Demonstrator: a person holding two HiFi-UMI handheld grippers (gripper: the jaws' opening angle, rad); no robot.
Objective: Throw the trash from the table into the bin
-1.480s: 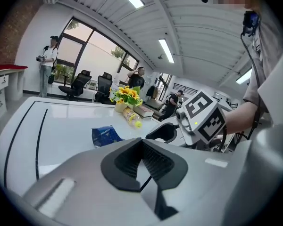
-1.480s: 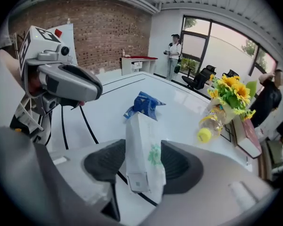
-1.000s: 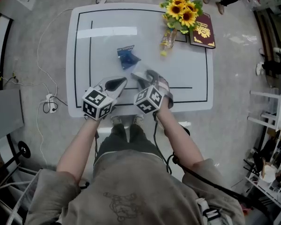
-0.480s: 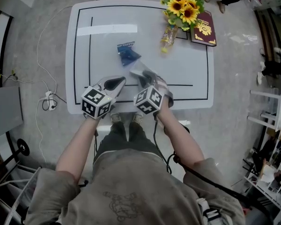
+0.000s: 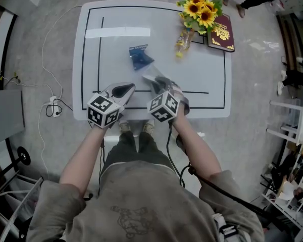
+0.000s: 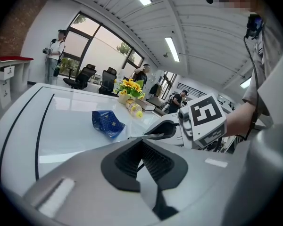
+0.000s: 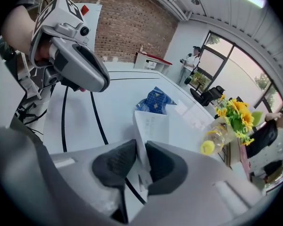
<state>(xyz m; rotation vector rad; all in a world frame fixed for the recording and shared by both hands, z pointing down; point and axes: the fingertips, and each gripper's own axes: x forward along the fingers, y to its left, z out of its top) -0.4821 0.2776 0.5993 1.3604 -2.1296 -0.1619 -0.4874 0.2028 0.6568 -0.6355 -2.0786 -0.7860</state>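
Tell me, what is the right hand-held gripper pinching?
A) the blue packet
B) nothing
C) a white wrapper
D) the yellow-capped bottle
C: the right hand-held gripper has just been closing its jaws, and they now pinch a white wrapper; the blue packet lies free beyond it.

Table (image 5: 116,49): glossy white, smooth.
Blue wrapper (image 5: 139,58): crinkled, shiny plastic.
White wrapper (image 7: 153,126): thin, matt.
Right gripper (image 7: 141,147) pads (image 7: 114,166): matt black, ribbed.
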